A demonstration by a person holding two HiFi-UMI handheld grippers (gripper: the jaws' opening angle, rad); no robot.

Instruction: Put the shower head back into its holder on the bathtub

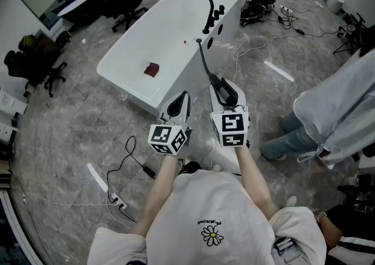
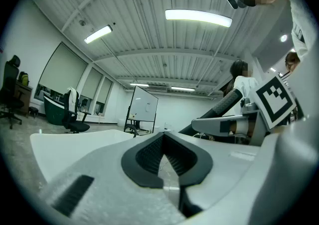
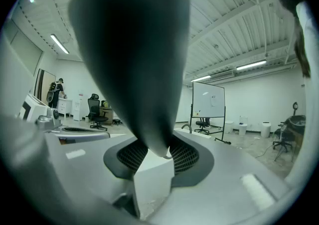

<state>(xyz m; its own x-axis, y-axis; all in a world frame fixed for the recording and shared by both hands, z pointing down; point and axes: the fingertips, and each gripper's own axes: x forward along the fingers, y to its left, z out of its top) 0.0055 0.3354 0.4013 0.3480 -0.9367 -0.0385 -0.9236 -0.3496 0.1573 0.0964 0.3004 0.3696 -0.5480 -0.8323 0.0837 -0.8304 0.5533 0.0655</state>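
A white bathtub [image 1: 135, 53] stands ahead on the grey floor, with a black curved faucet [image 1: 205, 3] and knobs at its far end. A dark hose [image 1: 203, 58] runs from the tub's rim to the black shower head [image 1: 223, 88], which my right gripper [image 1: 226, 92] is shut on, just in front of the tub's near corner. In the right gripper view the shower head [image 3: 134, 59] fills the space between the jaws as a dark cone. My left gripper [image 1: 179, 104] hangs beside it on the left, shut and empty [image 2: 167, 158].
A small red object [image 1: 152, 70] lies inside the tub. A person in a grey coat [image 1: 334, 111] stands at the right. Office chairs [image 1: 126, 3] stand beyond the tub at the left. Cables and a power strip [image 1: 117, 202] lie on the floor.
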